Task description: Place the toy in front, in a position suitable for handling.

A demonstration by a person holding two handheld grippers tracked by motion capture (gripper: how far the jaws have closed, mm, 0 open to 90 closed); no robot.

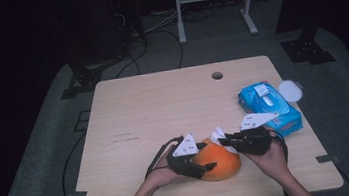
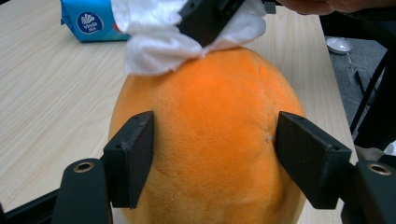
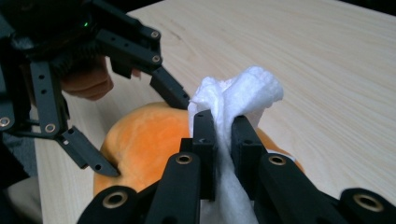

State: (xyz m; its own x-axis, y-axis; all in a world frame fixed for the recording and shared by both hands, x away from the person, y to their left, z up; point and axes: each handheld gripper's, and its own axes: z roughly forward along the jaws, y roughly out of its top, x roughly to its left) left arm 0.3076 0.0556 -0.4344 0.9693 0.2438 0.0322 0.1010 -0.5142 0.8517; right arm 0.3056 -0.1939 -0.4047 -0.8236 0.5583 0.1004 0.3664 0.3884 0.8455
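An orange plush fruit [image 1: 219, 161] lies on the wooden surface [image 1: 154, 110], close to the near edge and a little right of centre. Its pile is short and velvety, with a faint seam running over the crown in the left gripper view.

The left gripper [image 1: 197, 164] reaches in from the fruit's left side; its fingers [image 2: 132, 156] straddle the plush body, one on each flank. In the left gripper view the left pad lies against the pile, while the right pad stands at the fruit's edge — whether it presses cannot be told. The fingers are set fairly wide, and no firm clamp shows.

The right gripper [image 1: 224, 140] sits at the far right of the fruit. Its fingers [image 3: 204, 140] are drawn narrow and pinch a crumpled white wipe [image 3: 236, 100] between them — the free end of the wipe stands up past the fingertips, and its lower part trails down between the gripper's arms. In the left gripper view the wipe lies against the top of the fruit.

Farther right and a little behind, a blue pack of wipes [image 1: 269, 109] rests on the surface, its white flap turned up. Just beyond the pack, at the surface's right edge, lies a round white lid [image 1: 290, 91]. A small round hole [image 1: 217, 75] is cut in the surface near its far edge. Beyond that edge a pale metal frame [image 1: 213, 2] stands on the dark floor.
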